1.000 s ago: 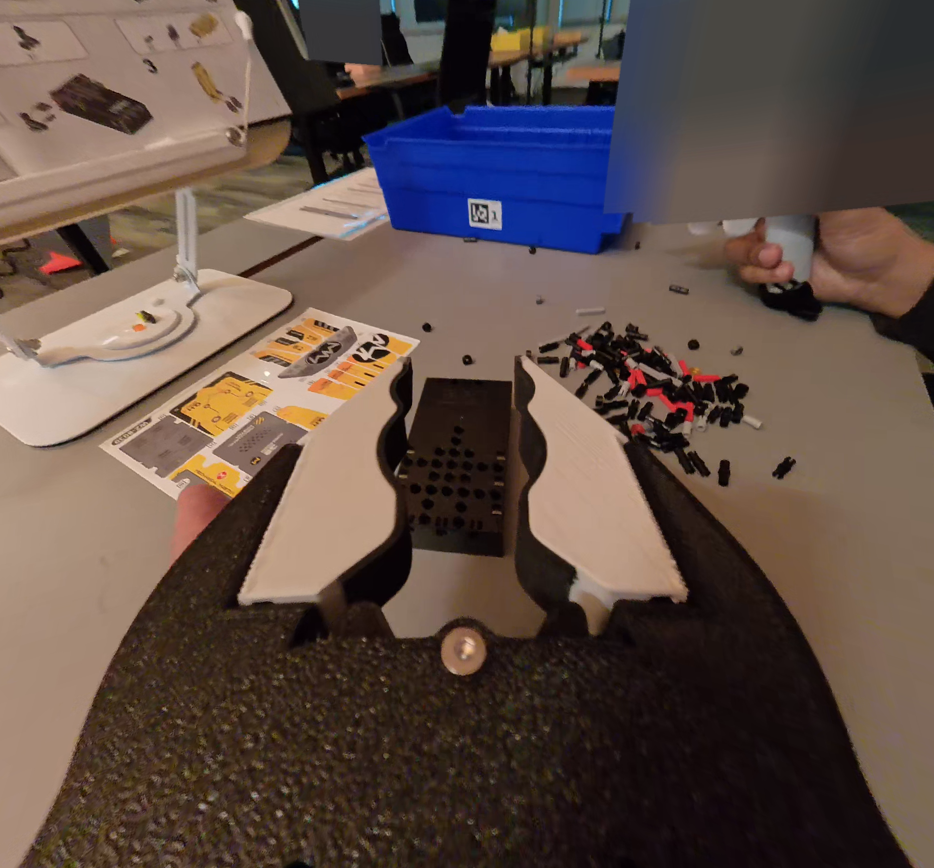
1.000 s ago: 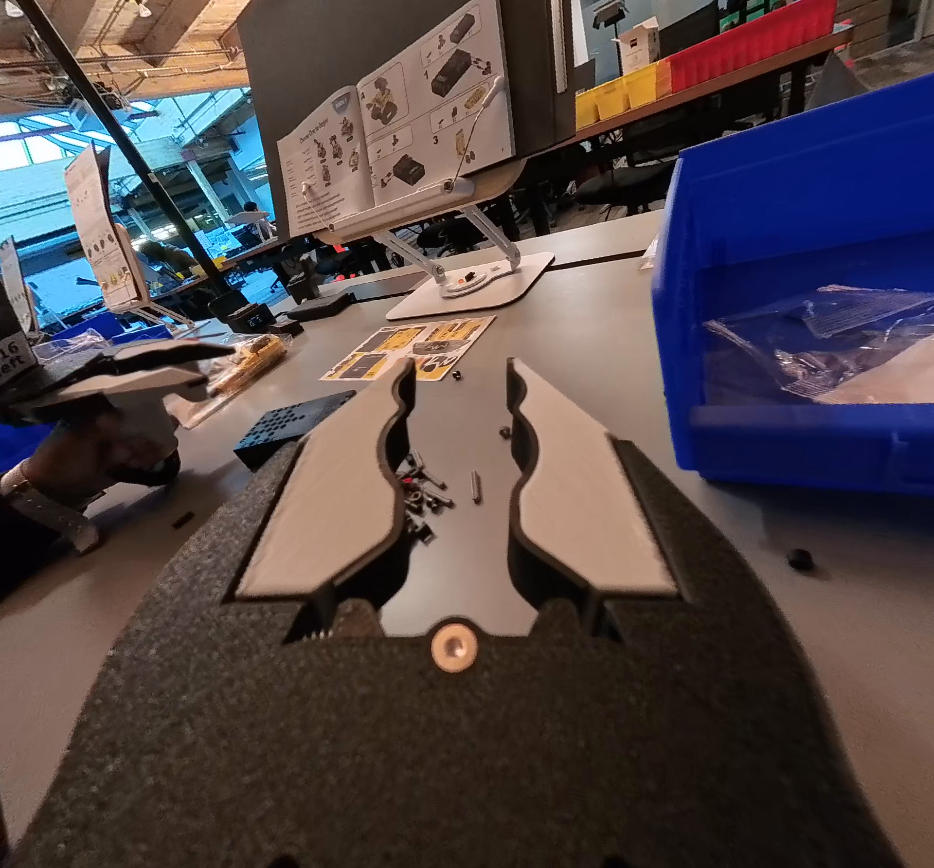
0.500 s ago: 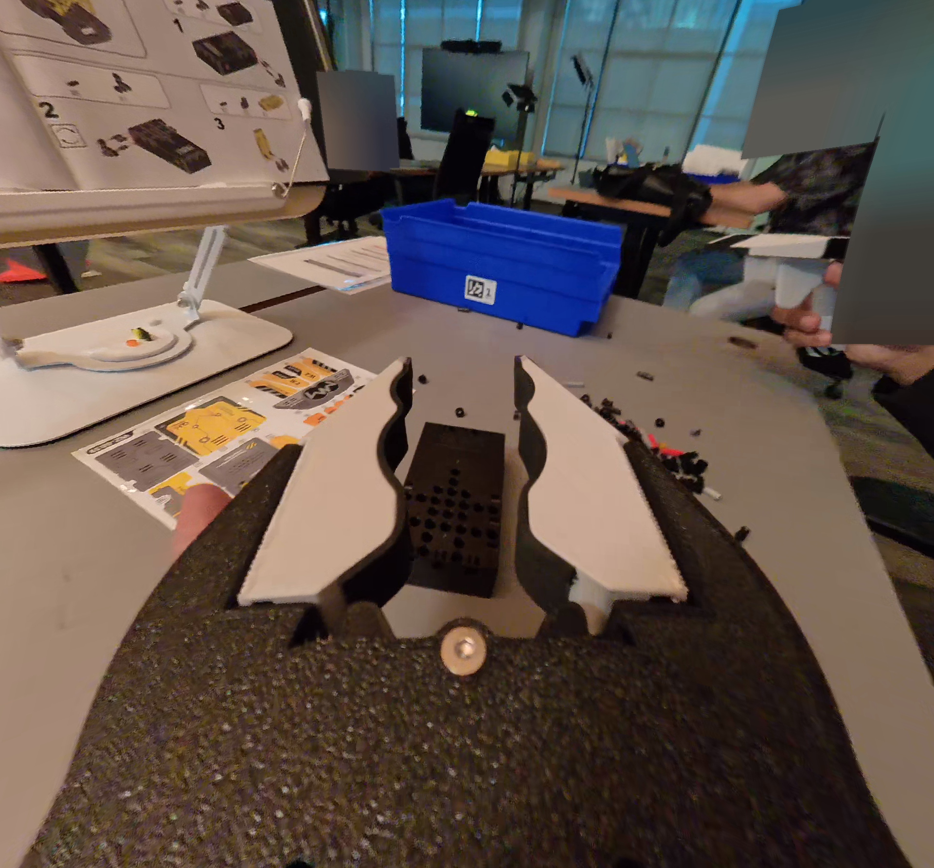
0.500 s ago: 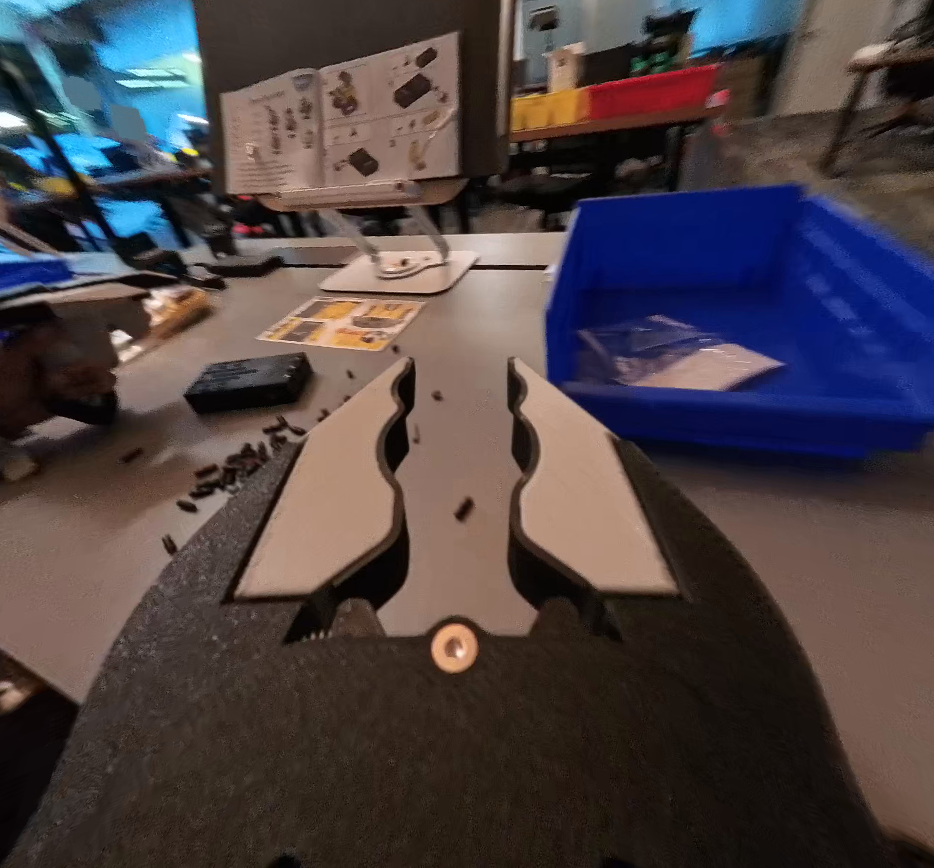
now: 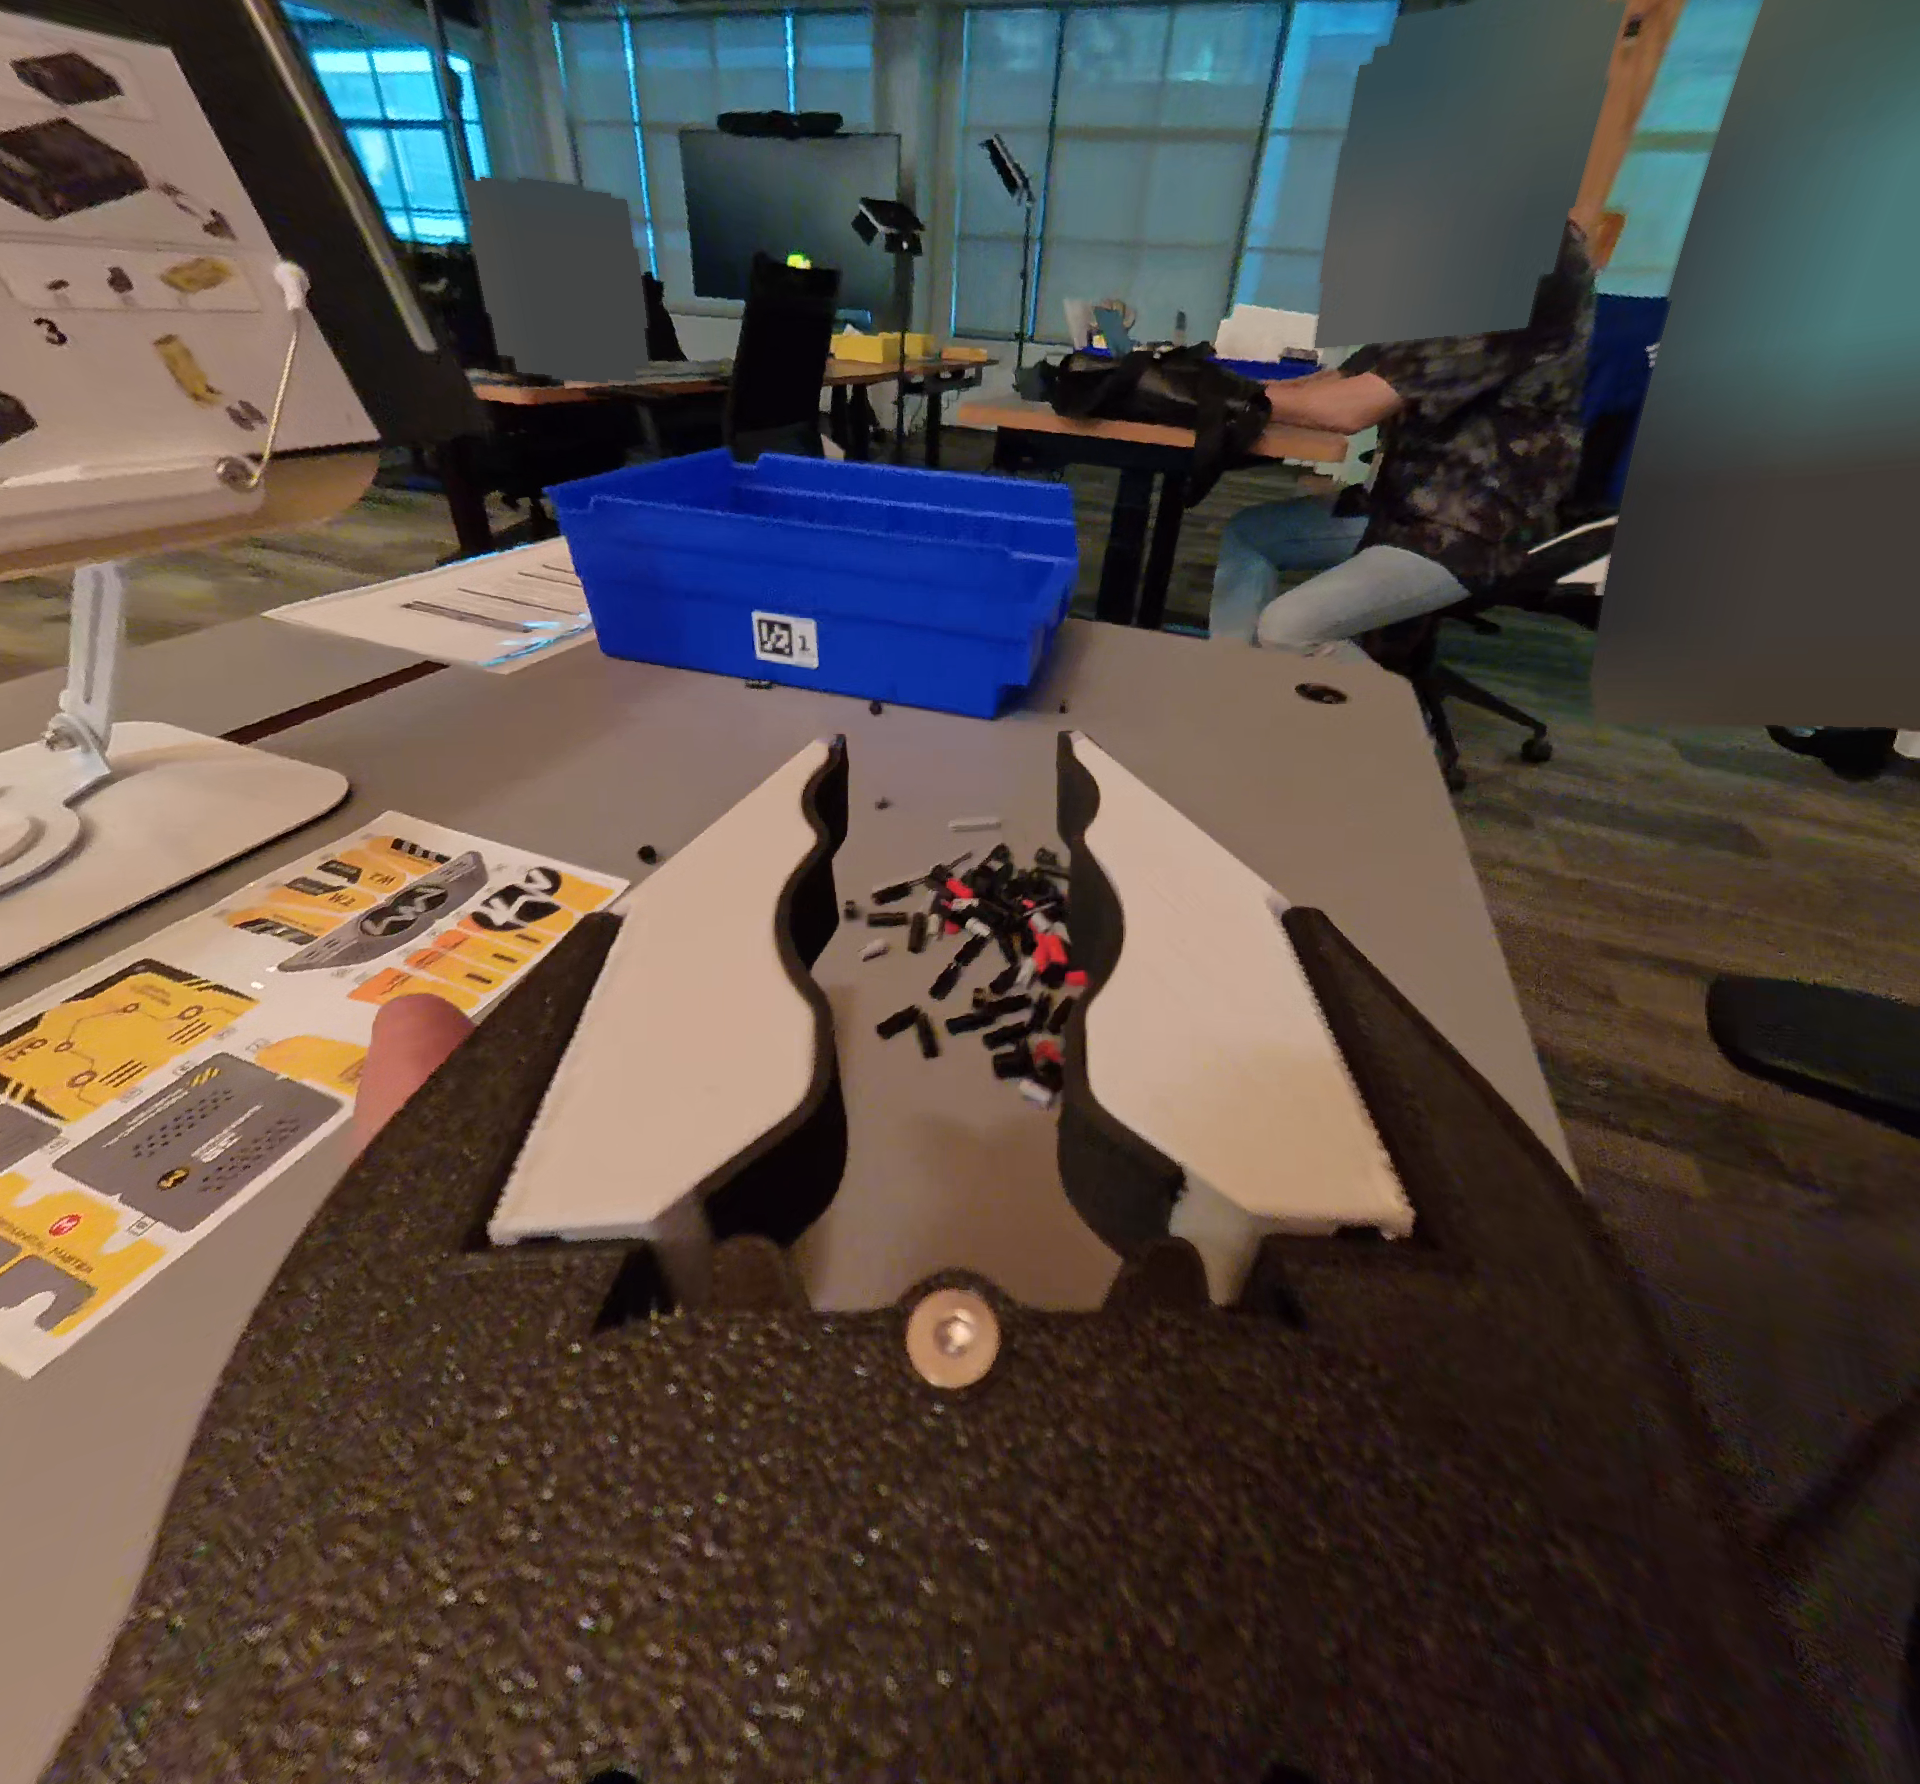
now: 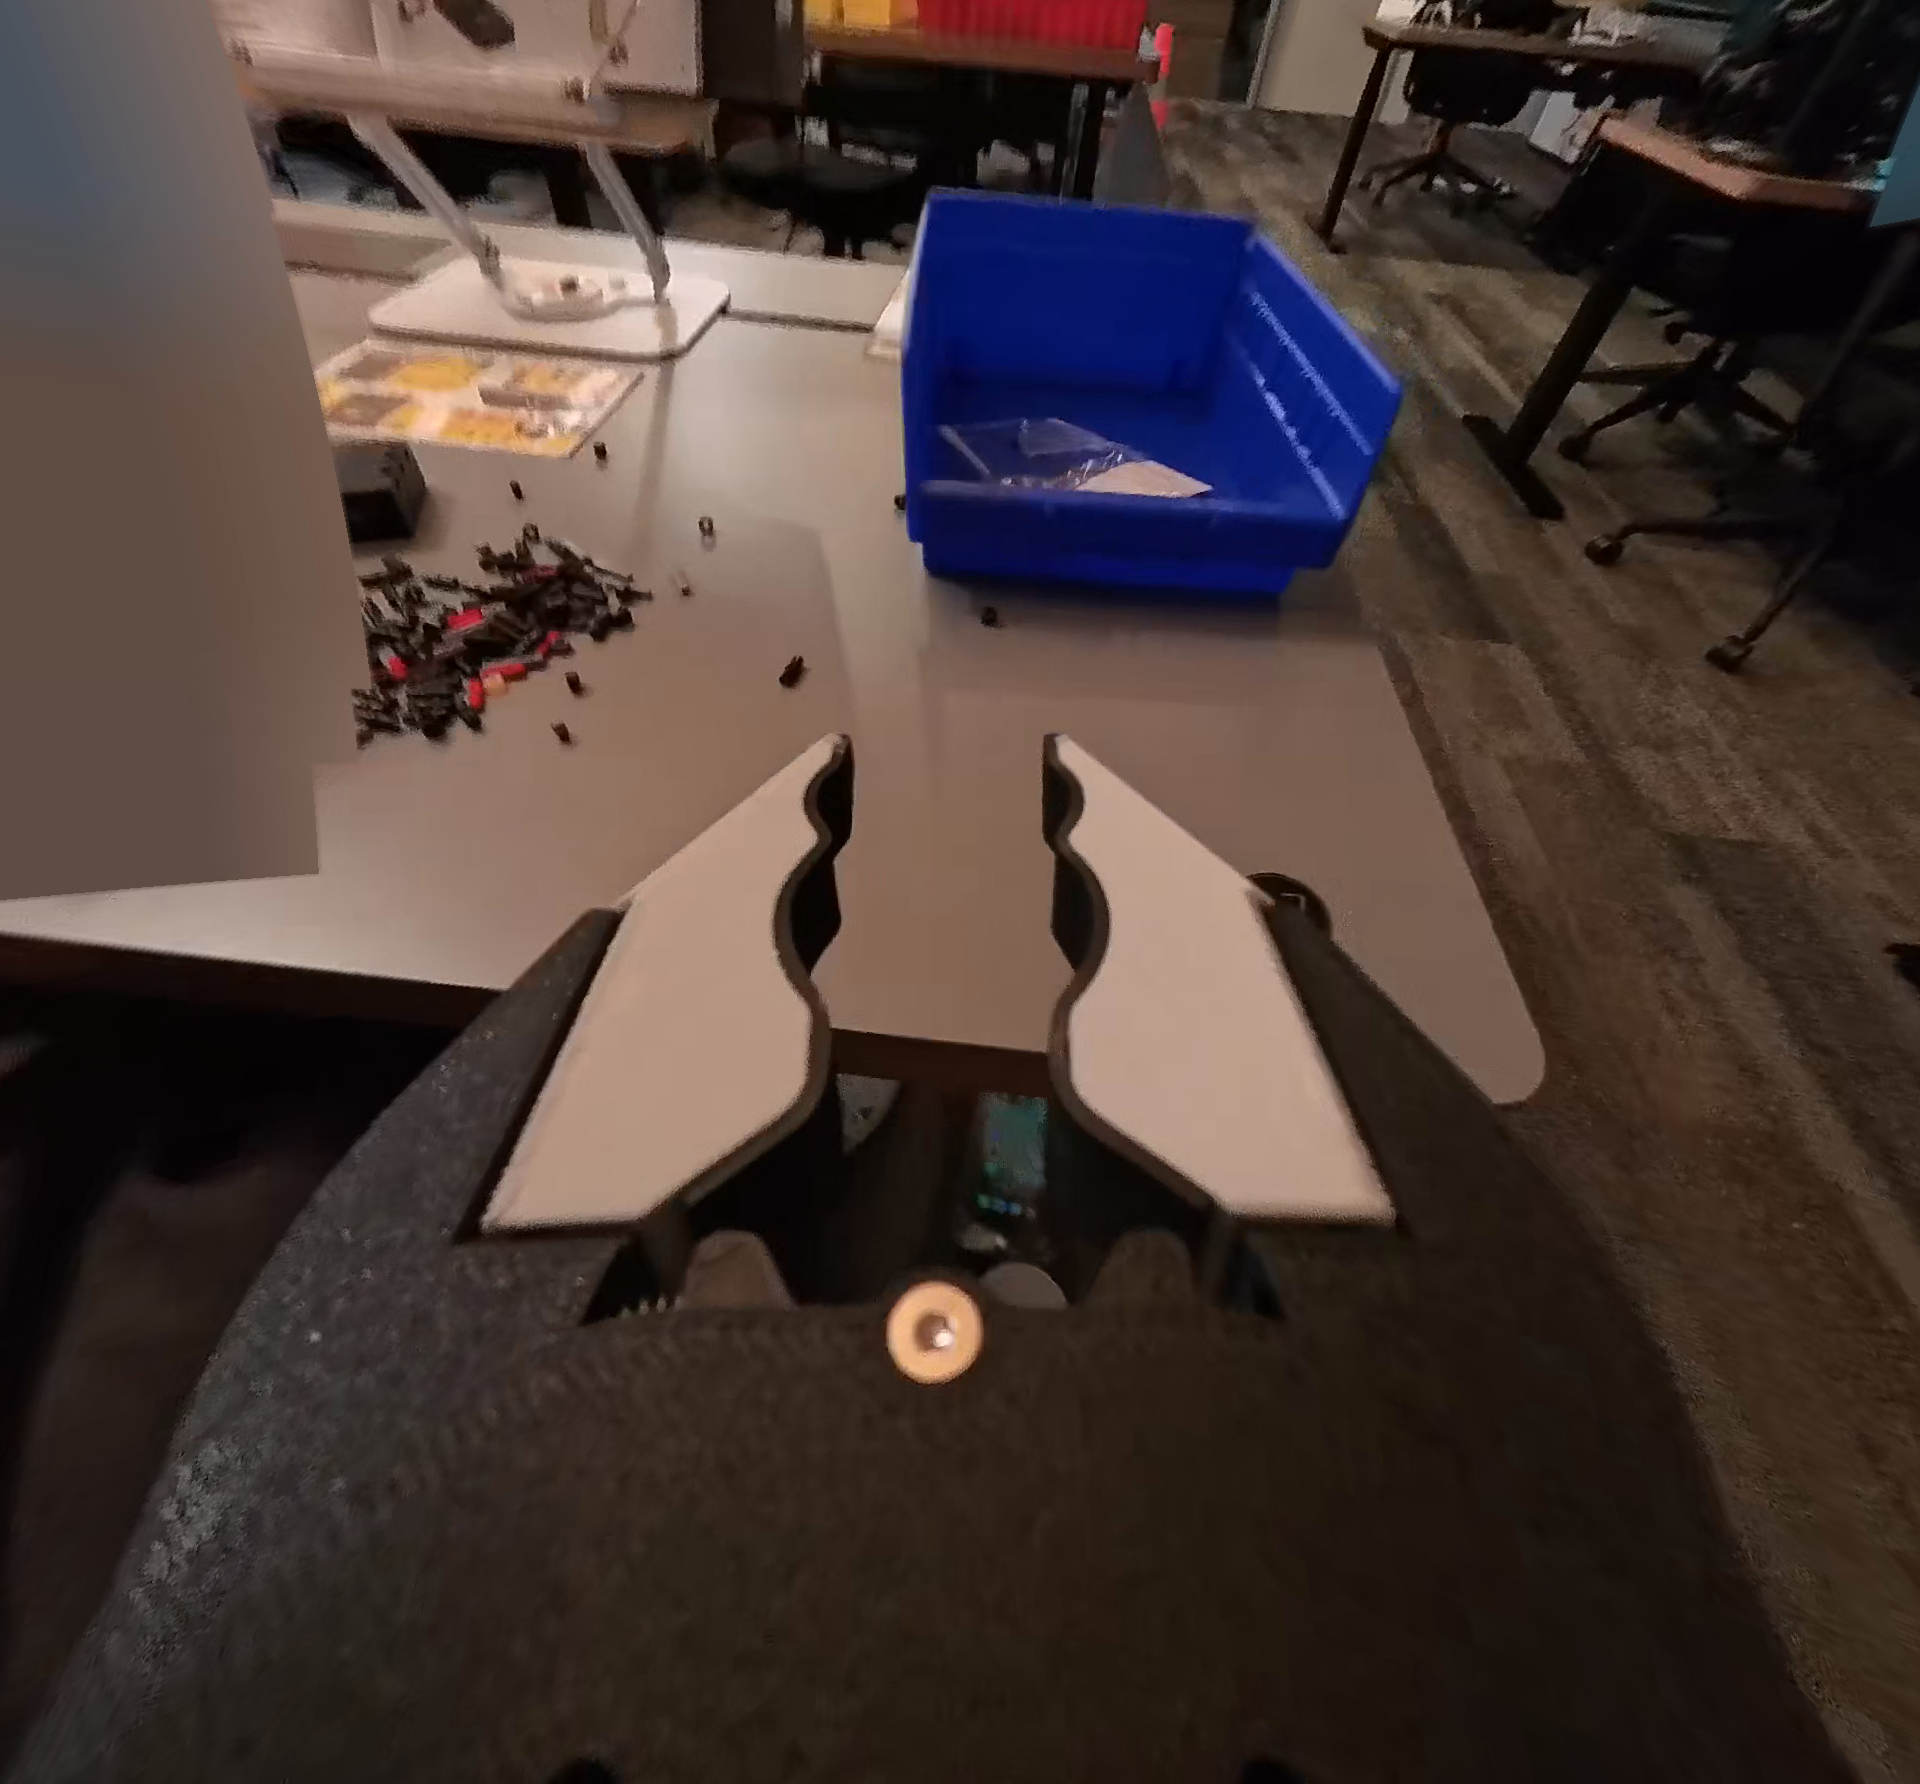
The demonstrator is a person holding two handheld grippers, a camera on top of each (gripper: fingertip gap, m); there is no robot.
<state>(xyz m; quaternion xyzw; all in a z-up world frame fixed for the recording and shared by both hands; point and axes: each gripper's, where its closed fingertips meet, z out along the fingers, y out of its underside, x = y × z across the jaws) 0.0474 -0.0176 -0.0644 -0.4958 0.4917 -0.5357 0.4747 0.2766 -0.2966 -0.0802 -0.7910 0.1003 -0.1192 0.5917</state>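
My left gripper (image 5: 948, 747) is open and empty, held low over the grey table (image 5: 1247, 778). A pile of small black, red and white pins (image 5: 987, 945) lies on the table between its fingers. My right gripper (image 6: 945, 747) is open and empty, pulled back over the table's near edge (image 6: 416, 965). The pin pile (image 6: 478, 633) lies far to its left, with a black perforated block (image 6: 379, 487) behind it, partly hidden by a blur patch. The block is out of the left wrist view.
A blue bin (image 5: 821, 581) (image 6: 1132, 404) holding clear plastic bags (image 6: 1070, 467) stands at the table's far side. A yellow sticker sheet (image 5: 260, 1007) and a white stand (image 5: 156, 799) with an open instruction booklet (image 5: 114, 280) lie left. A seated person (image 5: 1455, 487) is behind. Office chairs (image 6: 1714, 384) stand on carpet. My right fingertips sit around 35 centimeters from my left ones. From my left tips it is roughly 12 centimeters to the black perforated block (image 6: 379, 487); from my right, 40 centimeters.
The left gripper swung right, off the black block and onto the pin pile. The right gripper drew back and up past the table's edge, away from the bin.
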